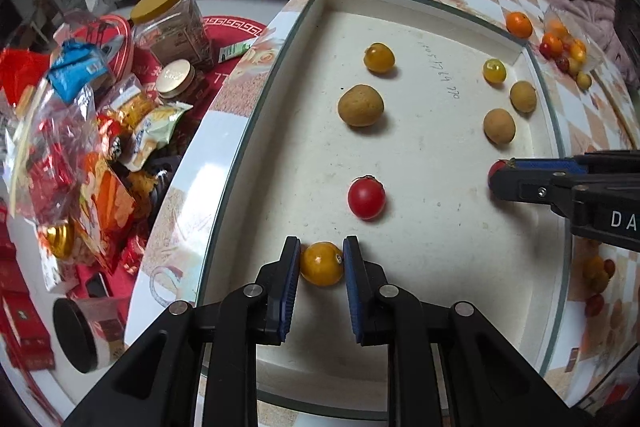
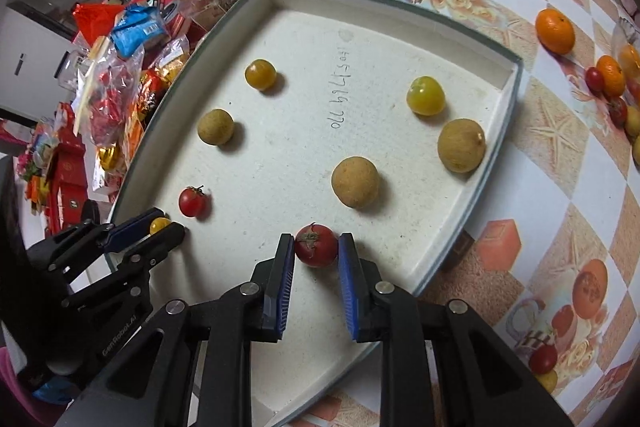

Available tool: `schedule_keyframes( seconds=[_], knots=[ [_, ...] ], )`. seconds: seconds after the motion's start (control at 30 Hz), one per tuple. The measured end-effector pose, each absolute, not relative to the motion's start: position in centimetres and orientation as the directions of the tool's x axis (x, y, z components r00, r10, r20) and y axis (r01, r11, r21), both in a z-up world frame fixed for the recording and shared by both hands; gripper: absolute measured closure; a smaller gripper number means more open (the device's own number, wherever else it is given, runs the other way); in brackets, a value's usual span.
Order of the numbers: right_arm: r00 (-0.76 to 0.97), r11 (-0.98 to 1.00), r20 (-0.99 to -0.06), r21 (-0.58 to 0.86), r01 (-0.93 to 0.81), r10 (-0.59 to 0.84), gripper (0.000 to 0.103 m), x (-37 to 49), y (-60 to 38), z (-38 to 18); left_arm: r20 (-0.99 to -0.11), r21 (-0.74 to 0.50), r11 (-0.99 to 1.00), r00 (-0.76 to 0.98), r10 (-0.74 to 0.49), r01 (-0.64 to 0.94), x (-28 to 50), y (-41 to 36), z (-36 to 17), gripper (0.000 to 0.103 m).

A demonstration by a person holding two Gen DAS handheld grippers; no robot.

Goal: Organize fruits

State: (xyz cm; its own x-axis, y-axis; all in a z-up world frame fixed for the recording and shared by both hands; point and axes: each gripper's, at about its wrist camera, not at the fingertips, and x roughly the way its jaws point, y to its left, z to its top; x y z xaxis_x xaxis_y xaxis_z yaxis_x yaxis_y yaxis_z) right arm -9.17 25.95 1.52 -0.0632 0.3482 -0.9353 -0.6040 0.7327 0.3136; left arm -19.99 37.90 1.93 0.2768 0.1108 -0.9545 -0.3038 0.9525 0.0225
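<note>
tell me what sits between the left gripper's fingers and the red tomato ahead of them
A round yellow cherry tomato sits clamped between the left gripper fingers; beyond it, bare tray floor up to the red tomato, in the left wrist view.

You have the tray (image 2: 496, 163) lying on the table (image 2: 568, 187), and every fruit sits relative to it. Inside the tray, along its left side, three fruits (image 2: 260, 75) run in a line from far to near. Along its right side, three more fruits (image 2: 425, 95) sit in a loose line. At the tray's near edge, one fruit (image 1: 321, 263) lies left and another (image 2: 316, 245) right. Outside the tray, to its right, loose fruits (image 2: 555, 30) lie on the table.
</note>
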Motion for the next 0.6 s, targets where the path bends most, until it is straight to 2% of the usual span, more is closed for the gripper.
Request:
schedule_keyframes(
  seconds=[0.07,0.1,0.13,0.2,0.3,0.6],
  knots=[
    [-0.07,0.733,-0.935,0.317,-0.601,0.347,0.074,-9.1,26.0,1.4,-0.955,0.03,0.954,0.274,0.116,-0.298,-19.9,37.8,1.9,0.079],
    [-0.074,0.731,-0.934,0.322,-0.602,0.351,0.063,-9.1,26.1,1.4,-0.955,0.031,0.954,0.272,0.116,-0.298,-19.9,37.9,1.9,0.077],
    [-0.075,0.731,-0.932,0.326,-0.599,0.354,0.045,-9.0,26.1,1.5,-0.955,0.038,0.953,0.269,0.123,-0.301,-19.9,38.0,2.0,0.063],
    [-0.069,0.732,-0.92,0.35,-0.585,0.385,0.033,-8.8,25.7,2.1,-0.955,0.03,0.952,0.274,0.117,-0.304,-19.9,38.3,2.2,0.037],
    [-0.046,0.739,-0.905,0.373,-0.562,0.422,0.022,-8.5,25.0,3.4,-0.954,0.045,0.956,0.272,0.128,-0.29,-19.7,38.2,2.2,0.037],
    [0.067,0.84,-0.901,0.369,-0.398,0.428,0.018,-6.7,18.0,5.4,-0.949,0.036,0.982,0.3,0.091,-0.186,-17.5,35.0,3.4,0.037]
  ],
)
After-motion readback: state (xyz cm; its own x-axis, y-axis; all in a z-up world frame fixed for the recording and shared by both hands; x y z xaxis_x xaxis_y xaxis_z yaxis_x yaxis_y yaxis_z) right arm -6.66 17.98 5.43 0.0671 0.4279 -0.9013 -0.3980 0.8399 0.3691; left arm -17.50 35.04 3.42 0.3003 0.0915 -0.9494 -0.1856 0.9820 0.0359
